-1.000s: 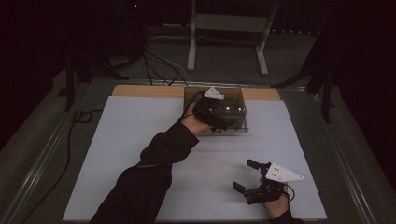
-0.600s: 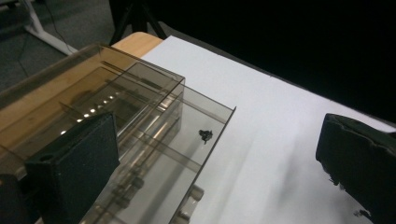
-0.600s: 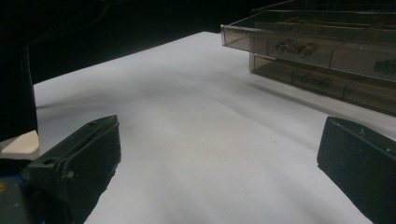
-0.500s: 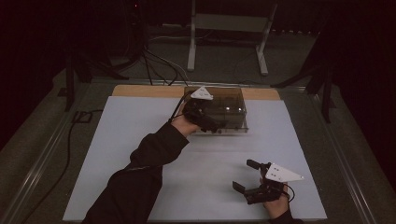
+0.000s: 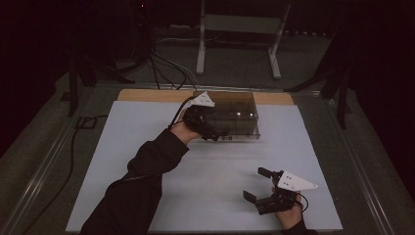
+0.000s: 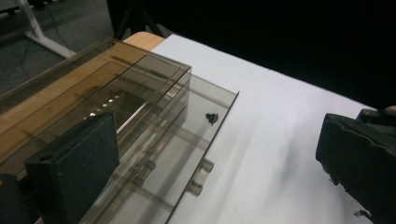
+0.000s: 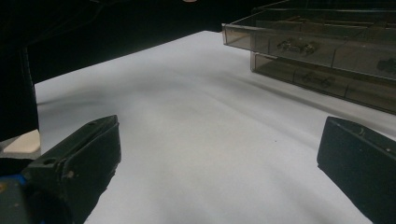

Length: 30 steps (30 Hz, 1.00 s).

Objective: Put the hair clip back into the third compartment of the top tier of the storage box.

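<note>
- A smoked, see-through plastic drawer box (image 5: 230, 115) is seen at about 12 o'clock on the white table sheet (image 5: 147, 132), near the far edge, with its long axis running from 9 to 3 o'clock.
- The left gripper (image 5: 208, 128) is placed at the box's 9 o'clock end, its jaws spread wide; they have just been opening, and nothing is pinched between them.
- In the left gripper view, one black jaw is shown against the box's side and the other well apart over bare sheet; a shallow drawer (image 6: 187, 140) is seen slid partly out towards the sheet, with a small dark item (image 6: 212, 117) lying in it.
- The drawer is judged to lie just beside the left jaws, so the left hand is by far the nearer.
- The right gripper (image 5: 259, 188) is rested near 5 o'clock, well apart from the box, jaws wide and empty.
- The box is rectangular, hard, glossy, thin-walled and divided into compartments; the sheet is matt and smooth.
</note>
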Each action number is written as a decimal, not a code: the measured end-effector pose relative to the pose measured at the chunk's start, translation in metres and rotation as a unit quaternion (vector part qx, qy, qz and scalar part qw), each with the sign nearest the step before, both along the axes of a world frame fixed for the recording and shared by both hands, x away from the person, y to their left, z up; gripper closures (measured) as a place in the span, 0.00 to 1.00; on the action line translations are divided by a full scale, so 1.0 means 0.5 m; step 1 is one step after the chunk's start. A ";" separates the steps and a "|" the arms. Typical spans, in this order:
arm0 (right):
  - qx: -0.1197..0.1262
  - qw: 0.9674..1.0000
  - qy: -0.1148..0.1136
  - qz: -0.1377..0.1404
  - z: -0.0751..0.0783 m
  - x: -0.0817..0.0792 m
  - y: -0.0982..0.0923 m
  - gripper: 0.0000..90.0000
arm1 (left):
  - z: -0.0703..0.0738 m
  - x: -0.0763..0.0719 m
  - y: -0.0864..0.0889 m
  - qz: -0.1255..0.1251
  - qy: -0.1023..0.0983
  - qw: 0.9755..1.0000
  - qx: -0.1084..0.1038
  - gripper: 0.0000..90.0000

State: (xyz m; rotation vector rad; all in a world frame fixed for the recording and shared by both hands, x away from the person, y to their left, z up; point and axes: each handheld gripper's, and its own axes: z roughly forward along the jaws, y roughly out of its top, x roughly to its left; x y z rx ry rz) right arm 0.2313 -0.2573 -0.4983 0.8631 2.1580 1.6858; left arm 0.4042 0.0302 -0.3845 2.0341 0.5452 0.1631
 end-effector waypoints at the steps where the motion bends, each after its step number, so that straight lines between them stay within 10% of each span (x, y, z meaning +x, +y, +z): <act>1: 0.001 1.000 0.001 0.001 0.000 0.001 0.000 0.00 | 0.001 -0.003 0.007 0.002 -0.009 1.000 -0.002 0.01; 30: 0.000 1.000 0.004 0.002 0.000 0.000 0.005 0.00 | 0.001 -0.046 0.138 0.023 0.006 1.000 -0.008 0.01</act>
